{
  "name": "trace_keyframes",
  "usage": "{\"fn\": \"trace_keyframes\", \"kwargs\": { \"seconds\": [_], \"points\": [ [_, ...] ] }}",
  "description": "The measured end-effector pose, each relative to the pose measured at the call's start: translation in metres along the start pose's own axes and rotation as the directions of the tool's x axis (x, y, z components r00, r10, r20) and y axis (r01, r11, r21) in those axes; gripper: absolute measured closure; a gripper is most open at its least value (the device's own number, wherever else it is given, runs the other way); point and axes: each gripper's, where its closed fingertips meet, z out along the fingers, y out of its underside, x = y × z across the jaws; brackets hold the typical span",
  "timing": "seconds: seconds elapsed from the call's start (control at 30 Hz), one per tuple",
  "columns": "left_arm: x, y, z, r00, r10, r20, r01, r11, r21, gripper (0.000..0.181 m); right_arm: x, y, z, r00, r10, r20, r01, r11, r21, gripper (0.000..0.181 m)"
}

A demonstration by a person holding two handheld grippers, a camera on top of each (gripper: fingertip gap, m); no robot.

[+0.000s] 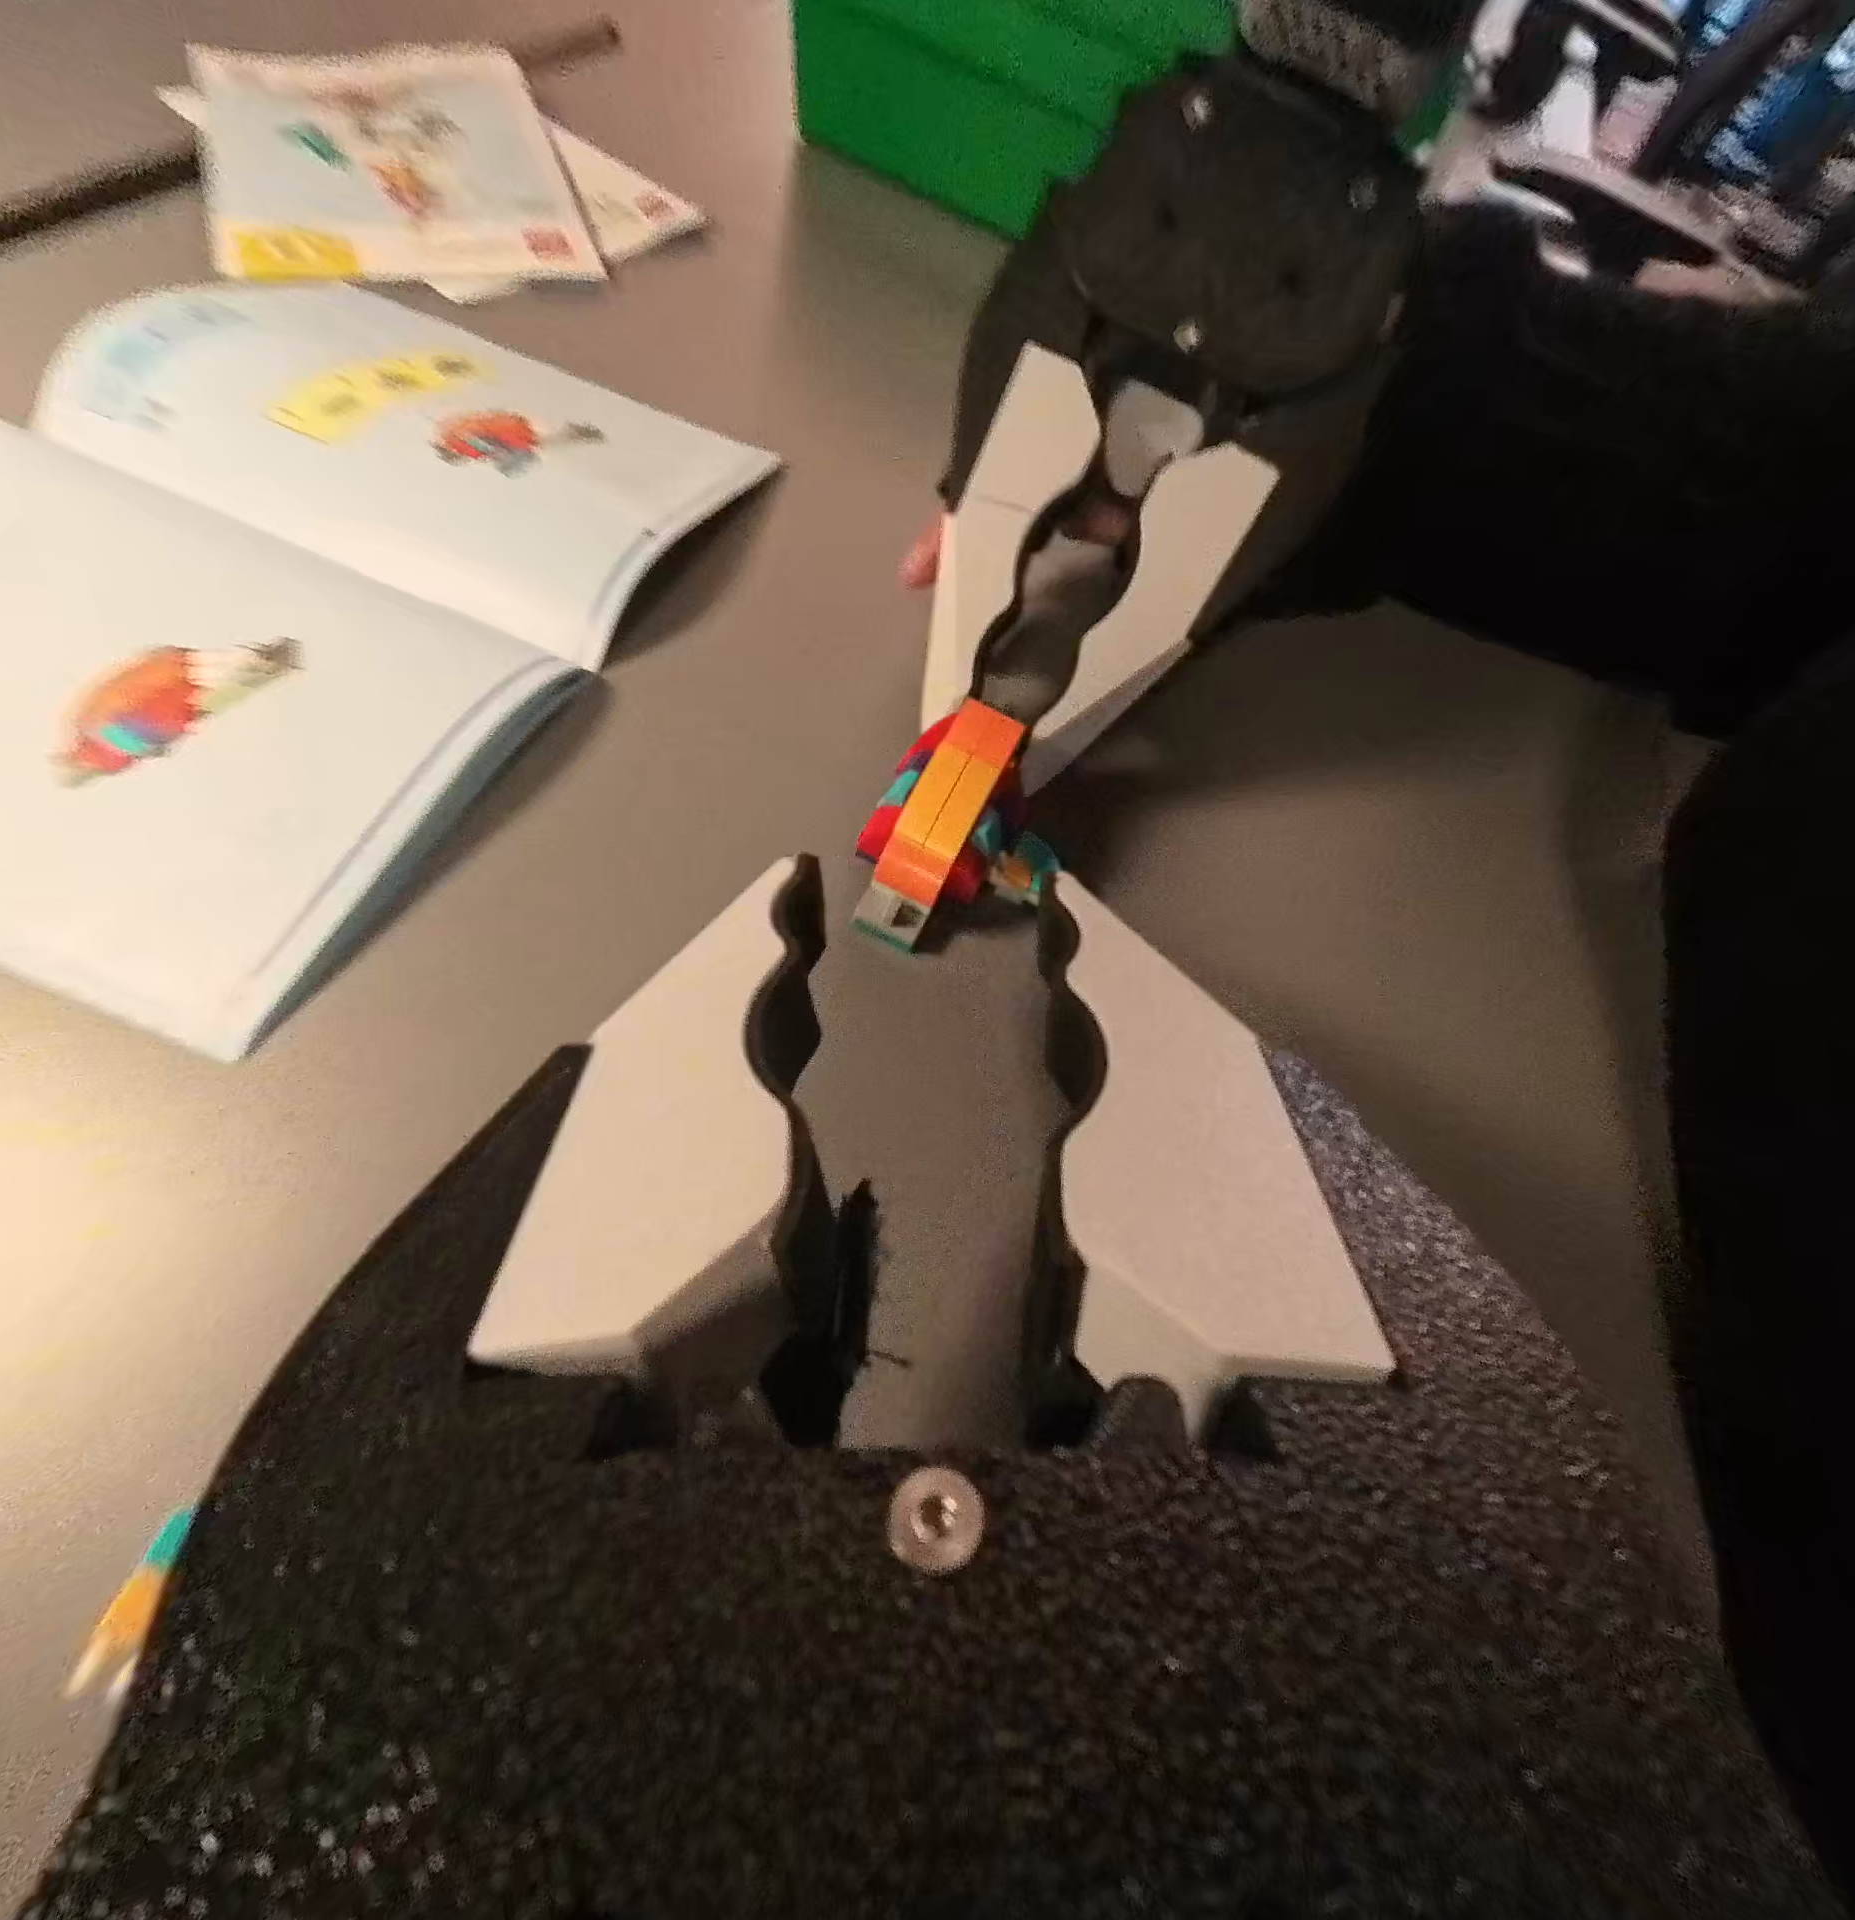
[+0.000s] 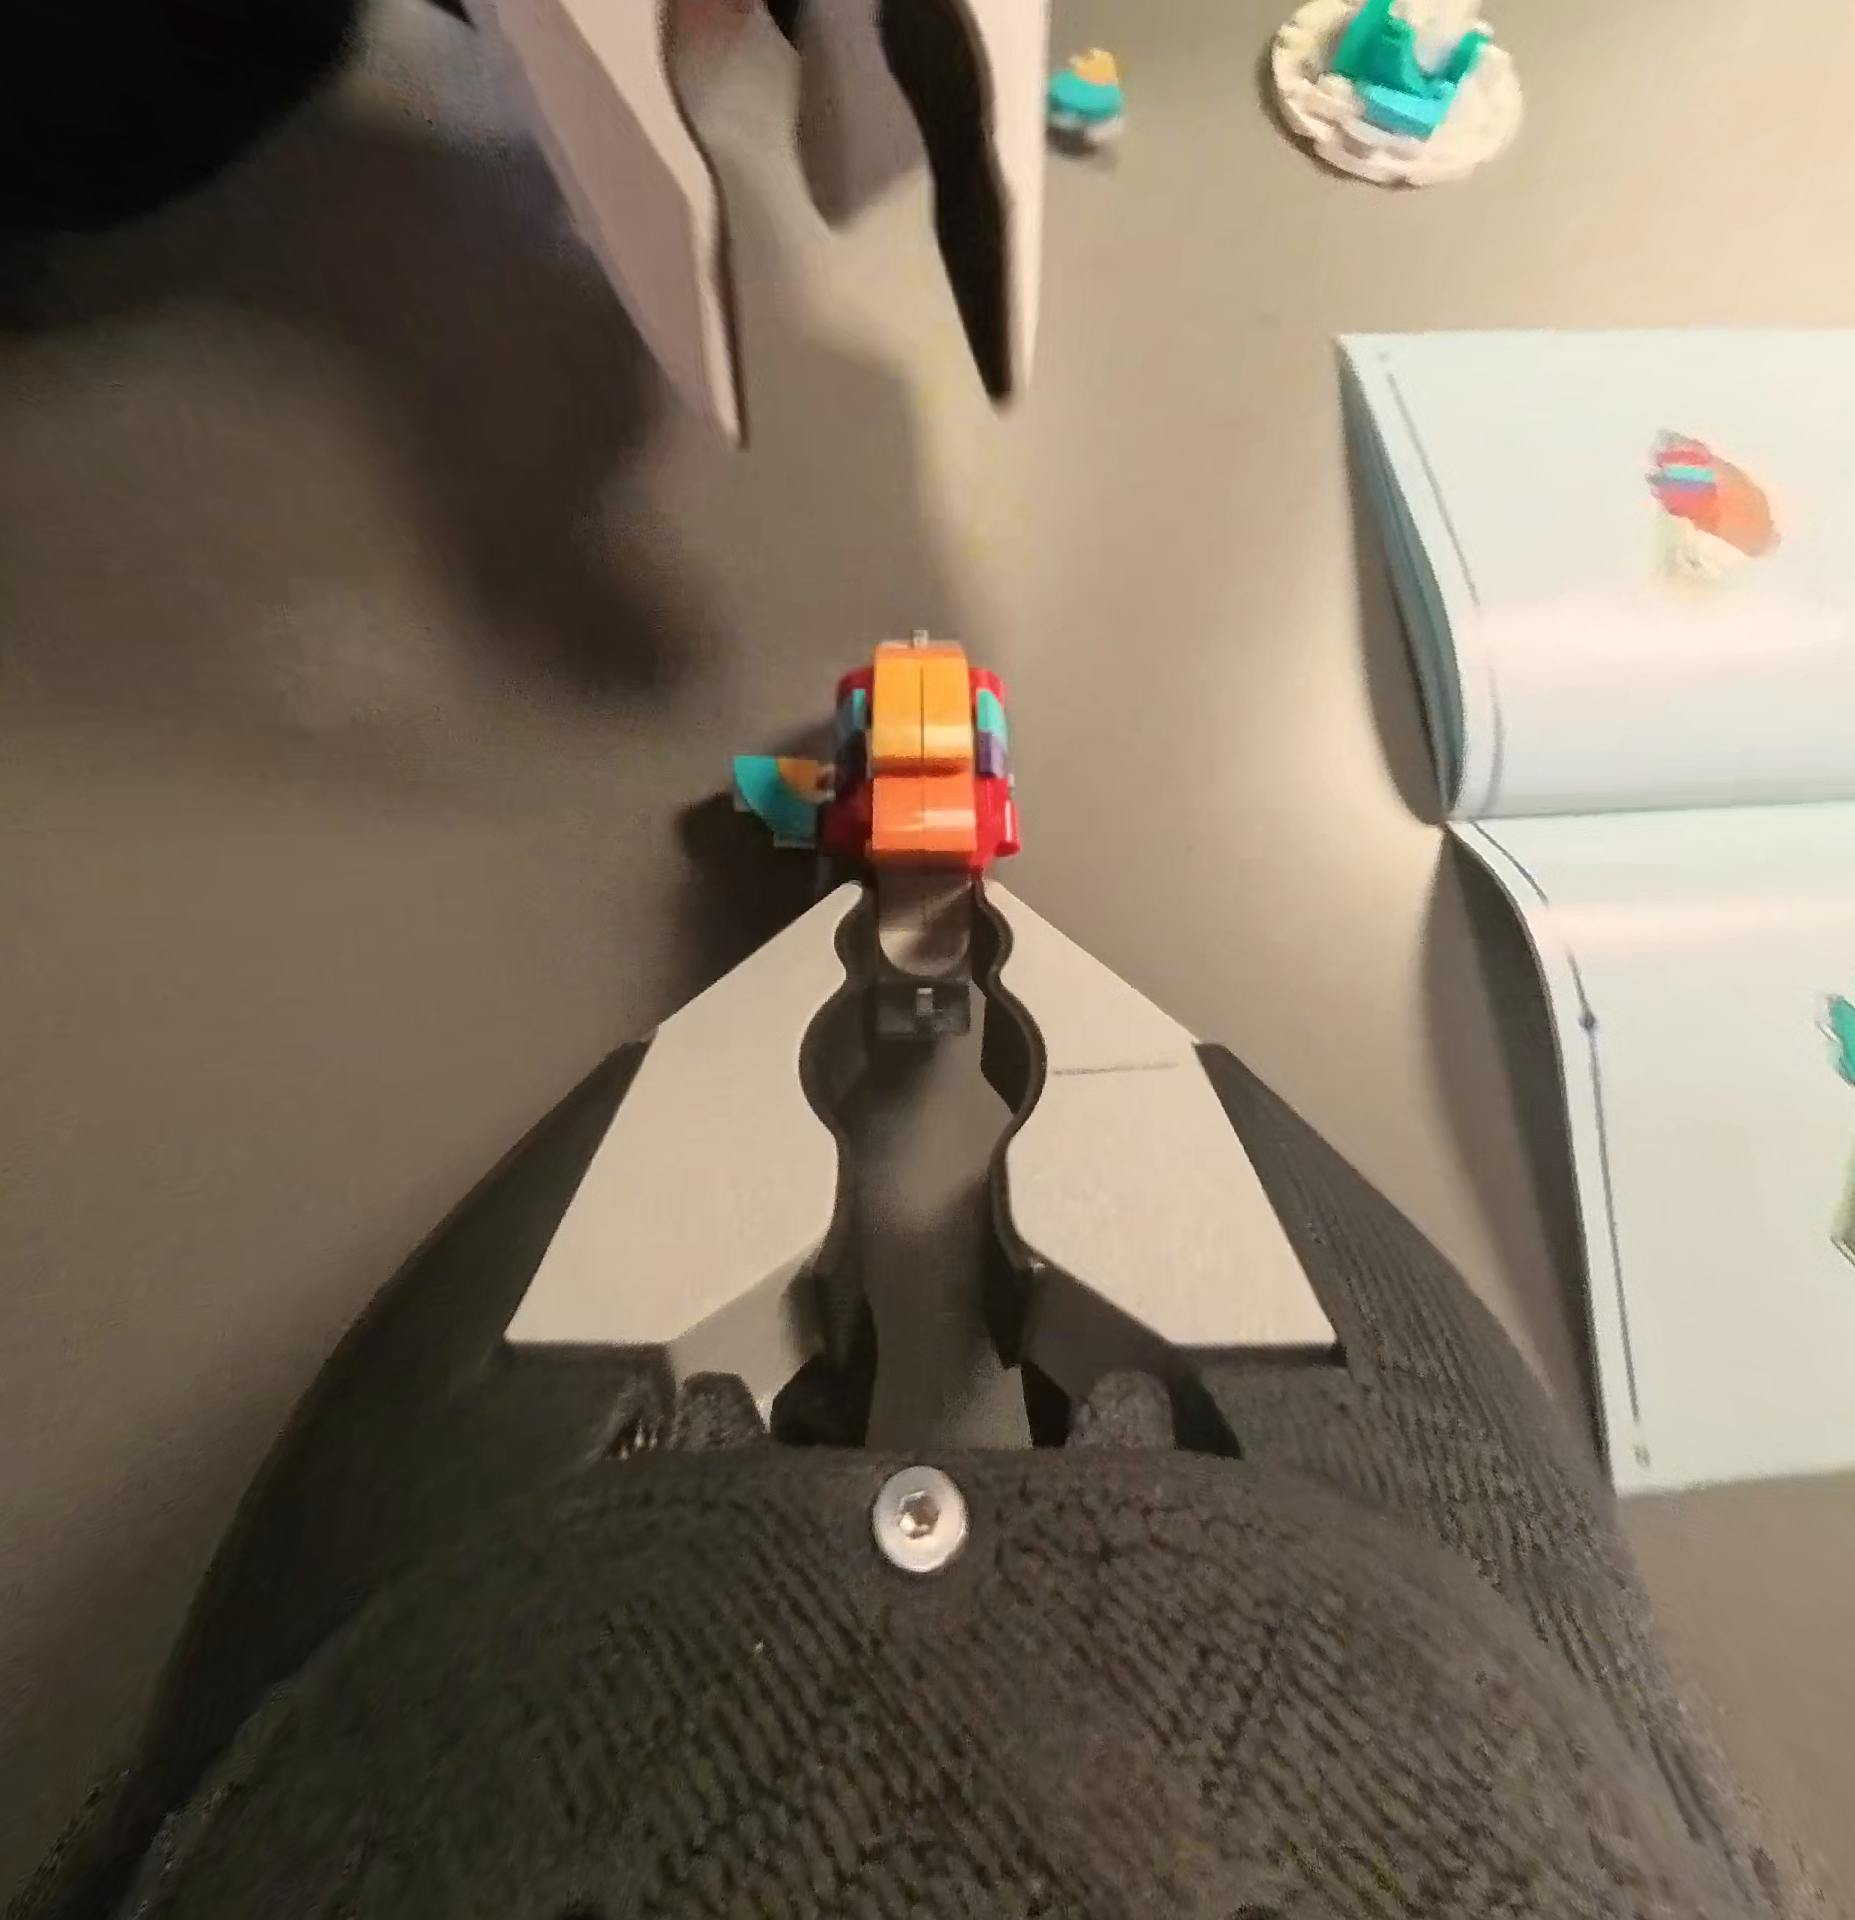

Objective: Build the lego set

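Note:
A small lego model (image 1: 938, 816) with orange, red and teal bricks lies on the grey table (image 1: 1318, 883). In the right wrist view the model (image 2: 923, 758) sits just at my fingertips, with a teal fin sticking out on its left. My right gripper (image 2: 921, 891) is closed narrowly on the model's orange near end; it also shows in the left wrist view (image 1: 1006, 717), coming in from the far side. My left gripper (image 1: 925, 878) is open and empty, its tips on either side of the model's grey-tipped end. It shows in the right wrist view (image 2: 871, 416) above the model.
An open instruction booklet (image 1: 279, 675) lies to the left; in the right wrist view the booklet (image 2: 1681, 727) is on the right. Loose leaflets (image 1: 403, 166) and a green box (image 1: 954, 94) stand farther back. A small teal piece (image 2: 1084, 94) and a white round base with teal bricks (image 2: 1396, 83) lie beyond. One gripper's finger ends stand about 8 cm off the other's. My left gripper is the nearer one to the small teal piece (image 2: 1084, 94): about 15 cm, against 20 cm.

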Motion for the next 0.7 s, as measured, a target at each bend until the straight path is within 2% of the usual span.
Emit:
{"fn": "trace_keyframes", "kwargs": {
  "seconds": [0.1, 0.17, 0.27, 0.47, 0.7],
  "points": [
    [-0.006, -0.008, -0.027, 0.995, 0.012, 0.097, -0.019, 0.997, 0.073, 0.139, 0.008, 0.002, -0.003, 0.989, 0.051, -0.136, -0.053, 0.999, -0.011, 0.164],
    [-0.004, -0.011, -0.042, 0.992, 0.003, 0.13, -0.019, 0.993, 0.116, 0.138, 0.007, 0.003, -0.006, 0.981, 0.076, -0.177, -0.077, 0.997, 0.004, 0.156],
    [0.001, -0.011, -0.059, 0.989, -0.028, 0.147, 0.002, 0.984, 0.176, 0.135, 0.003, 0.007, -0.009, 0.974, 0.138, -0.182, -0.135, 0.99, 0.026, 0.146],
    [0.001, 0.001, -0.076, 0.977, -0.091, 0.192, 0.044, 0.971, 0.237, 0.132, -0.012, 0.009, -0.011, 0.967, 0.19, -0.17, -0.187, 0.982, 0.035, 0.146],
    [0.0, 0.009, -0.081, 0.97, -0.165, 0.179, 0.11, 0.953, 0.283, 0.132, -0.034, -0.002, -0.002, 0.976, 0.165, -0.141, -0.16, 0.986, 0.045, 0.145]
  ]
}}
